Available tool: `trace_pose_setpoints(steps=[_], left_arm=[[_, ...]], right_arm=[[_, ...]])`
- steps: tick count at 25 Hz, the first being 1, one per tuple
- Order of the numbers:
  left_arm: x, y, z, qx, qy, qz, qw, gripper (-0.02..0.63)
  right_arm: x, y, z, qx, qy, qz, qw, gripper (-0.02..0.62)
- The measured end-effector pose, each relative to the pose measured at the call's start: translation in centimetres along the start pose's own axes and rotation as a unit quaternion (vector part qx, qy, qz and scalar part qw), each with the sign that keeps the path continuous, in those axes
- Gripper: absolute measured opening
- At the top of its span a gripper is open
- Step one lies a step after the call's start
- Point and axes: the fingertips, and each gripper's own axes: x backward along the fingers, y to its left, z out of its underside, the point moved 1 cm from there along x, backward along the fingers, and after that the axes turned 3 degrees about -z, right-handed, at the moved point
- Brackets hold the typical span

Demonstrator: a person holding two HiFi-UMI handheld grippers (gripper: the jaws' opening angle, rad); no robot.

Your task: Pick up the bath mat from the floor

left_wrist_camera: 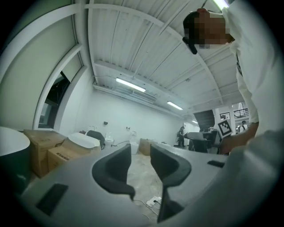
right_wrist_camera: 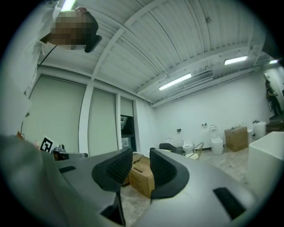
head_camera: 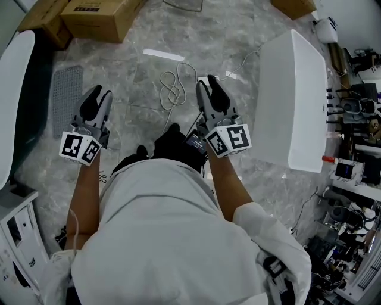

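Note:
The bath mat [head_camera: 65, 98] is a grey, dotted rectangle lying flat on the marble floor at the left of the head view, beside a white tub rim [head_camera: 13, 89]. My left gripper [head_camera: 101, 92] hangs just right of the mat, held well above the floor. Its jaws stand a little apart with nothing between them. My right gripper [head_camera: 208, 82] is near the middle, over a coiled white cable [head_camera: 172, 88], also slightly parted and empty. Both gripper views look level across the room past the left gripper [left_wrist_camera: 140, 159] and right gripper [right_wrist_camera: 141, 166]; neither shows the mat.
Cardboard boxes [head_camera: 98, 18] stand at the far left. A large white tub [head_camera: 294, 95] fills the right, with cluttered shelves [head_camera: 357, 119] beyond it. A power strip [left_wrist_camera: 154, 201] lies on the floor ahead. The person's legs and black shoes [head_camera: 172, 140] are below the grippers.

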Motion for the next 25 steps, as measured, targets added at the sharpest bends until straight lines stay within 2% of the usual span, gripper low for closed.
trace_pose_setpoints(steps=[2, 5, 9, 13, 16, 20, 25], left_arm=[[-2.1, 0.8, 0.5, 0.001, 0.005, 0.003, 1.0000, 0.130], [-5.6, 1.9, 1.0, 0.007, 0.008, 0.009, 0.9999, 0.130], [-10.2, 4.8, -0.3, -0.001, 0.002, -0.032, 0.9995, 0.130], [-16.0, 6.9, -2.7, 0.011, -0.015, -0.069, 0.9974, 0.130], [-19.8, 8.0, -3.9, 0.012, -0.022, -0.101, 0.9946, 0.130], [-23.6, 8.4, -4.2, 0.003, -0.014, -0.131, 0.9912, 0.130], [-25.4, 9.8, -3.6, 0.003, -0.002, -0.169, 0.9857, 0.130]], right_arm=[[-2.2, -1.6, 0.3, -0.004, -0.003, -0.008, 1.000, 0.143], [-6.0, -4.5, 1.6, 0.021, 0.013, -0.042, 0.999, 0.143], [-12.2, -9.2, 2.1, 0.048, 0.025, -0.088, 0.995, 0.143], [-17.9, -14.9, 0.5, 0.011, 0.012, -0.101, 0.995, 0.142], [-21.5, -17.8, -0.3, -0.015, 0.010, -0.130, 0.991, 0.133], [-25.4, -19.9, 0.0, -0.016, 0.022, -0.187, 0.982, 0.132], [-30.6, -21.5, 1.5, -0.034, 0.030, -0.222, 0.974, 0.132]])
